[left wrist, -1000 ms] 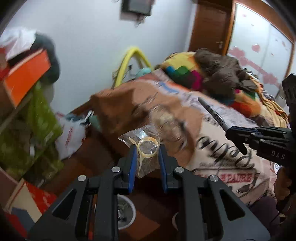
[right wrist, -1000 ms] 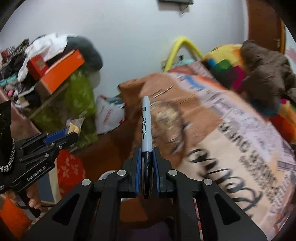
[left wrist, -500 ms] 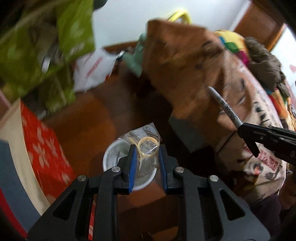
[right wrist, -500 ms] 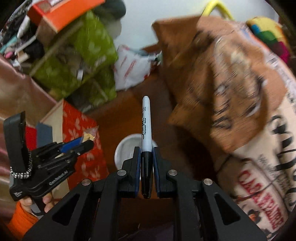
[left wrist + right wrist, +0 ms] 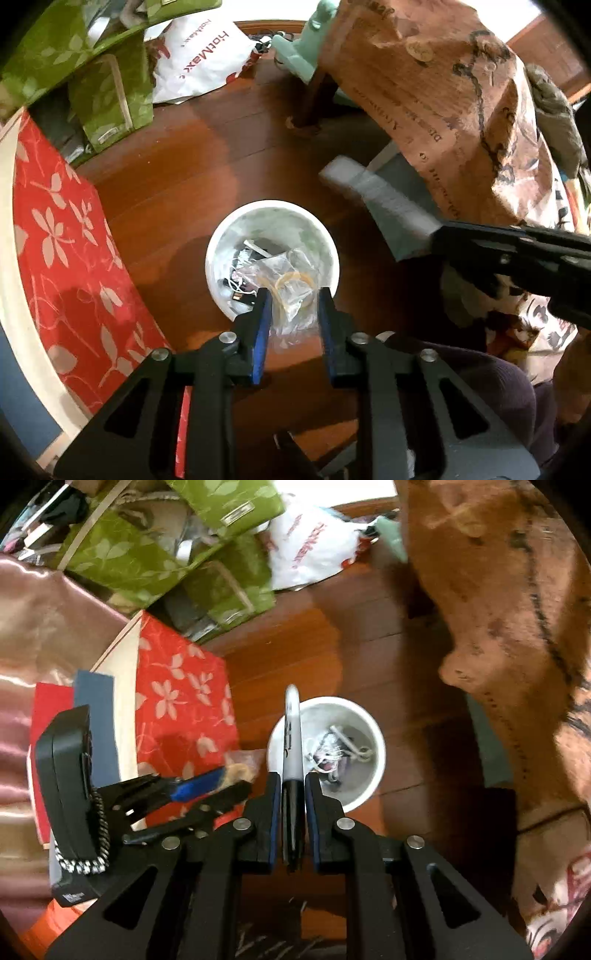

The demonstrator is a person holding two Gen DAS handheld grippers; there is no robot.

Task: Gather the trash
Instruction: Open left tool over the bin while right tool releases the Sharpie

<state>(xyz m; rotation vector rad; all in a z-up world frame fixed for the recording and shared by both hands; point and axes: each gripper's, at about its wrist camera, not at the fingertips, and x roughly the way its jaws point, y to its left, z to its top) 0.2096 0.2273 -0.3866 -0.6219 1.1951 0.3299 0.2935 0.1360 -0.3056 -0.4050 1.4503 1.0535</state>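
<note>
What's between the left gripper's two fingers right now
In the left wrist view, a clear plastic bag holding yellow rubber bands sits between the opening left gripper, above the white bin.

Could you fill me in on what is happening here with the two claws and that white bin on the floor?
A person is collecting trash with a claw in each hand. The left claw has a clear plastic bag with rubber bands between its fingers over the white bin, and its jaws are opening. The right claw has a marker between its fingers beside the bin's rim, jaws also opening. The bin already holds some scraps.
</note>
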